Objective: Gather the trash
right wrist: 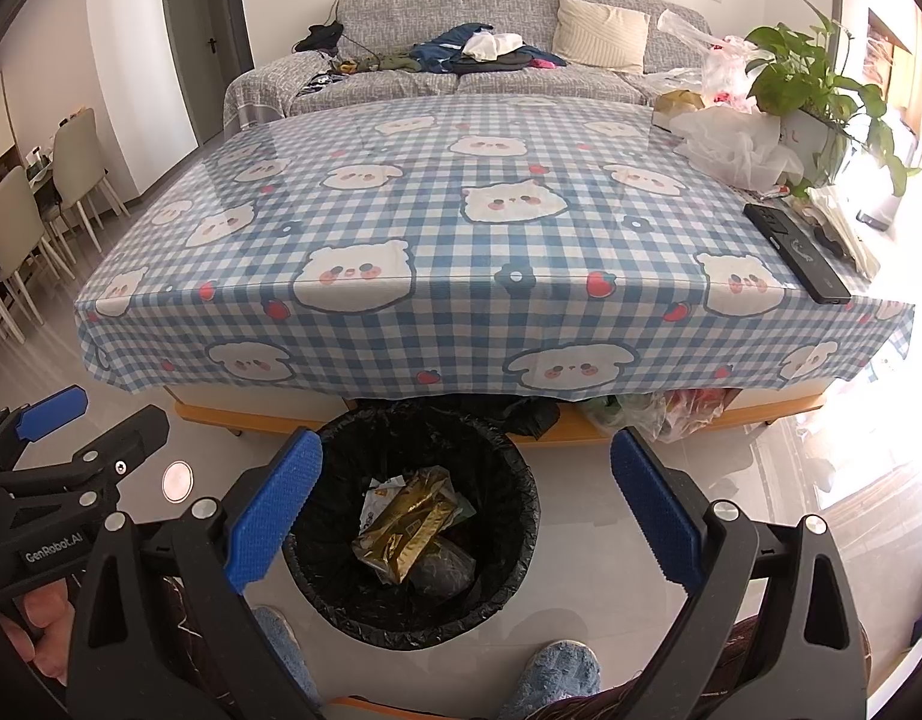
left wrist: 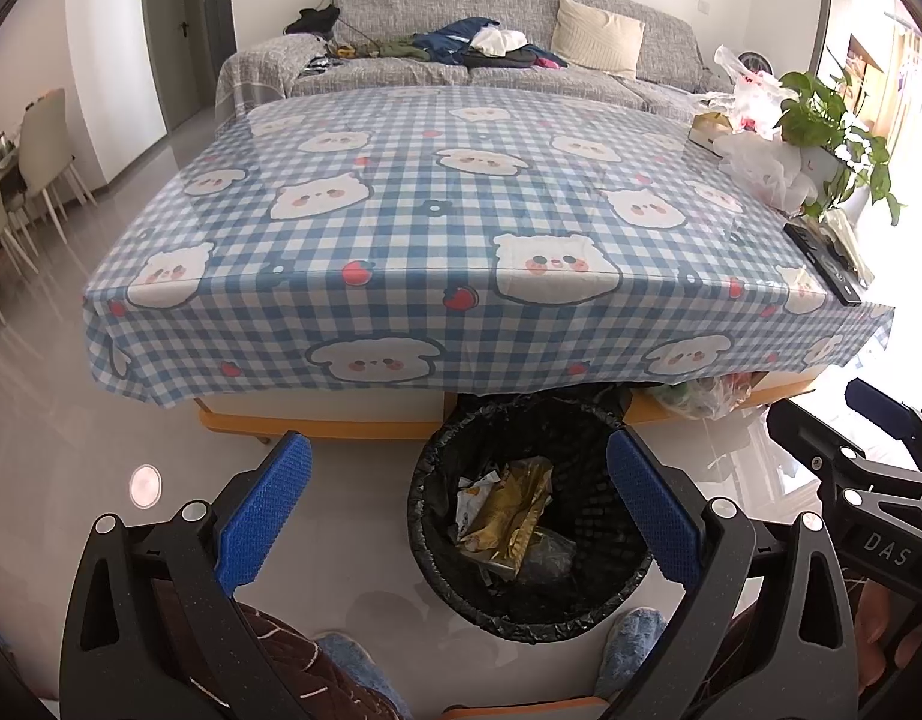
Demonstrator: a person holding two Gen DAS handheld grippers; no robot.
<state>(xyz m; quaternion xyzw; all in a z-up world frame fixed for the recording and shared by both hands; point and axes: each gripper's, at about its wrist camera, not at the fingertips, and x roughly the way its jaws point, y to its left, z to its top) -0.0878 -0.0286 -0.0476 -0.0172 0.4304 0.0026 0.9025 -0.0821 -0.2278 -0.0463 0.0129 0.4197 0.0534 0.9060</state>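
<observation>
A black-lined trash bin (left wrist: 580,612) stands on the floor in front of the table; it also shows in the right wrist view (right wrist: 508,576). Inside lie a gold wrapper (left wrist: 508,510) (right wrist: 407,516) and other crumpled wrappers. My left gripper (left wrist: 461,510) is open and empty, held above the bin's left side. My right gripper (right wrist: 466,510) is open and empty, held above the bin. Each gripper shows at the edge of the other's view.
A low table with a blue checked bear cloth (left wrist: 437,228) (right wrist: 461,228) stands ahead. On its right side are a black remote (right wrist: 796,252), white plastic bags (right wrist: 730,144) and a potted plant (right wrist: 820,90). A grey sofa (left wrist: 461,30) is behind. Bagged items (right wrist: 670,408) lie under the table.
</observation>
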